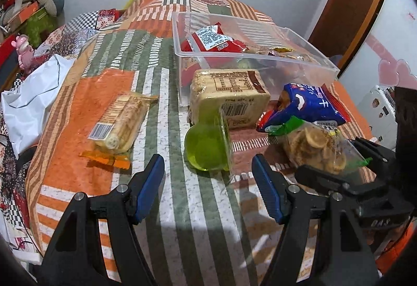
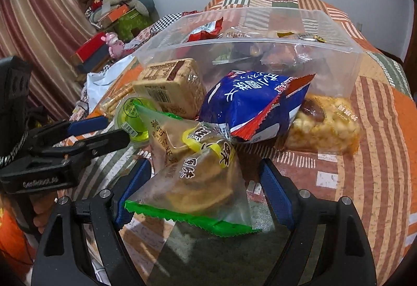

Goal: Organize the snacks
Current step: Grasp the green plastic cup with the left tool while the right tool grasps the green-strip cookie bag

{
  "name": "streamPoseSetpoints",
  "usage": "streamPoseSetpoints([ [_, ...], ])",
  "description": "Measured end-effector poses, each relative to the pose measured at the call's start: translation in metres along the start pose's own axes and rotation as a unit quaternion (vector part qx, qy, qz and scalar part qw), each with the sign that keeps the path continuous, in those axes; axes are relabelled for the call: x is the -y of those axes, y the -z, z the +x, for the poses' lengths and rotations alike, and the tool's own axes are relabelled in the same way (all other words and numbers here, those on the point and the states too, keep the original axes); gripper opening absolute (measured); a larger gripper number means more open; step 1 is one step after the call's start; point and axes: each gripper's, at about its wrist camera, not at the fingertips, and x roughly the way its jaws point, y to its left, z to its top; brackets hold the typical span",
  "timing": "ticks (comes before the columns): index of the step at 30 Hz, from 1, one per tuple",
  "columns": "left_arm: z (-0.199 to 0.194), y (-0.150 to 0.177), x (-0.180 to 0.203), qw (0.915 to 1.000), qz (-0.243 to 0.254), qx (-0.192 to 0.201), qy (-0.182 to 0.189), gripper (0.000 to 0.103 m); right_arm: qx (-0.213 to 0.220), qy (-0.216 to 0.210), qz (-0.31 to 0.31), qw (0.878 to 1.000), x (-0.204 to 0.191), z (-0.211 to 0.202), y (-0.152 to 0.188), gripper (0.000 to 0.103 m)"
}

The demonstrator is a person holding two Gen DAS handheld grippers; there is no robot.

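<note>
The left gripper (image 1: 208,168) is seen at the lower centre of its own view with the jaws spread; nothing is pinched. Just beyond the gap, a green jelly cup (image 1: 207,146) is found lying on its side on the patchwork cloth (image 1: 166,207), clear of both pads. Behind the cup, a tan biscuit pack (image 1: 229,98) is noted resting against the near wall of a clear plastic bin (image 1: 260,61).

The right gripper (image 2: 206,181) is seen at the lower centre of its view, jaws likewise spread. A clear bag of round crackers (image 2: 192,181), edged in green, is recorded between the pads; whether the left pad touches it cannot be told, and a gap is visible at the right pad.

Directly above the bag, a blue snack bag (image 2: 250,103) is observed propped against the bin front. To the right of it, a puffed-rice bar (image 2: 325,124) in clear wrap is found lying at the bin's foot. At centre left of the left view, a sleeve of stick biscuits (image 1: 122,124) is noted apart from the rest. Inside the bin, a red packet (image 1: 213,41) and several small wrapped pieces are seen. A white plastic bag (image 1: 31,98) is recorded at the left edge.
</note>
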Motion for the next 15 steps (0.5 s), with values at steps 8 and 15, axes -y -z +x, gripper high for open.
streamPoseSetpoints([
  [8,0.022,-0.006,0.003,0.9998,-0.010,-0.017,0.002,0.069,0.004,-0.027,-0.008,1.000,0.000,-0.002,0.002,0.053],
  [15,0.033,-0.010,0.006,0.9998,-0.008,-0.016,-0.002,0.069,0.008,-0.038,0.000,0.999,0.003,-0.002,0.001,0.050],
])
